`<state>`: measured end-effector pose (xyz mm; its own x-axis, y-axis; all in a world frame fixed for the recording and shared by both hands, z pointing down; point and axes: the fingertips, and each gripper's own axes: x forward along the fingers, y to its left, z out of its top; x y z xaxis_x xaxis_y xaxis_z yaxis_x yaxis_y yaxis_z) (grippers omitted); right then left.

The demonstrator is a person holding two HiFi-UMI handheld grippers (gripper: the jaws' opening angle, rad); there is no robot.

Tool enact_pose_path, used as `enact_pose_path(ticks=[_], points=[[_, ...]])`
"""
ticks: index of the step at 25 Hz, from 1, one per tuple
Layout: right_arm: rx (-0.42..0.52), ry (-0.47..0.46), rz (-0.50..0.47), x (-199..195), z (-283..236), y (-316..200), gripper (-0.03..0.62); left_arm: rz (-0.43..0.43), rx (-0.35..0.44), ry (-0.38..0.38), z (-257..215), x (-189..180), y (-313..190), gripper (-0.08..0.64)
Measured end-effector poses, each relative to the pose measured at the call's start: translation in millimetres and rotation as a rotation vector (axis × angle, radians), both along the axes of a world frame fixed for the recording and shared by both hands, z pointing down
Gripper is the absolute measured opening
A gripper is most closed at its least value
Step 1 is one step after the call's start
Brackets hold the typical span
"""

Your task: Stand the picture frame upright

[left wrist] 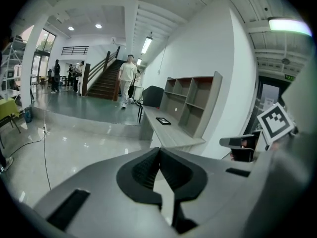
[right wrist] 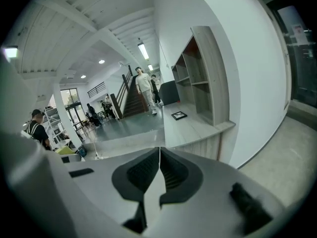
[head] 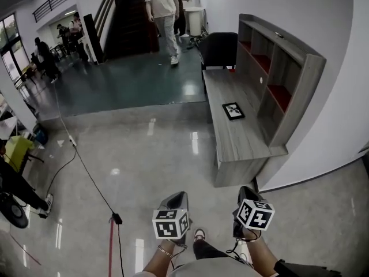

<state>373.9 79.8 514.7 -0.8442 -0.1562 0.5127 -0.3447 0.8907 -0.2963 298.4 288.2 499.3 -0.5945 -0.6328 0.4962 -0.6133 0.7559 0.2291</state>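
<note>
Glossy pale floor fills the near ground, with a darker raised area beyond it; a long grey wooden desk stands along the white wall, ahead and to the right of both grippers. An open shelf unit sits on the far side of the desk top, against the wall.

Left gripper: held low over the floor, jaws pressed together, nothing between them; its own view confirms the ridged pads meet at the tips. Right gripper: level with the left and just beside it, jaws likewise closed on nothing.

Picture frame: black-edged, lying flat on the desk top, well ahead of both grippers and apart from them, just in front of the shelf unit; more nearly in line with the right gripper than the left.

Black chair stands beyond the desk's far end; a person is on the darker floor far ahead; a black cable runs across the floor left of the left gripper.
</note>
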Motion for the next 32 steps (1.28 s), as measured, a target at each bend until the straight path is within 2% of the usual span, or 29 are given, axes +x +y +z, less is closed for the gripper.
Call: enact_pose_path(ticks=[6,13,24,32], points=[[-0.013,0.004,0.018,-59,2,-25,0.032,0.015,-0.011,0.002,-1,-64,-25,0.014],[-0.028,0.001,0.05,-109,4,-49,0.032,0.051,-0.027,0.003,-2,-114,-52,0.014],[-0.053,0.018,0.101,-155,14,-76,0.032,0.091,-0.046,0.004,1,-167,-77,0.014],[-0.046,0.048,0.127,-166,24,-90,0.032,0.105,-0.026,0.012,8,-197,-94,0.014]])
